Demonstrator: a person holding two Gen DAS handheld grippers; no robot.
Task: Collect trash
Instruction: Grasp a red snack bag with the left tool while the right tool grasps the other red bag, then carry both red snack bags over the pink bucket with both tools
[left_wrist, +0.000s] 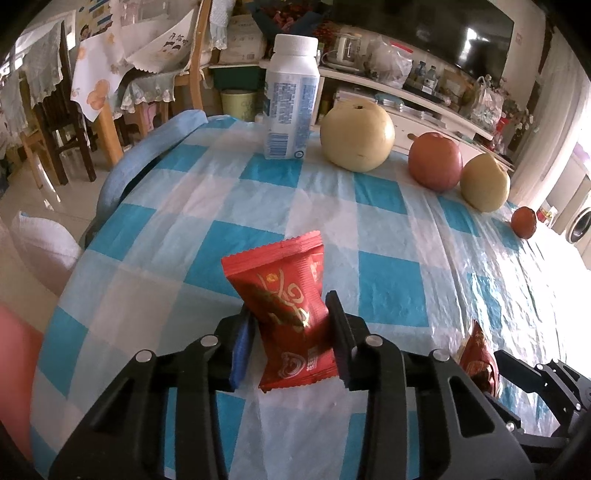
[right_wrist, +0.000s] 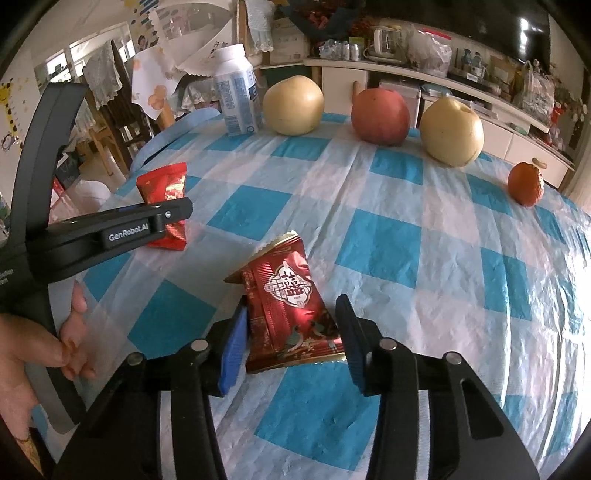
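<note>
Though capped, milk bottle (left_wrist: 291, 99) upright

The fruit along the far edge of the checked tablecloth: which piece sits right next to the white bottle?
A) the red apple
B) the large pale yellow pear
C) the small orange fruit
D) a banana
B: in the right wrist view the large pale yellow pear stands beside the white bottle, with the red apple farther along the row and the small orange fruit at its far end.
</note>
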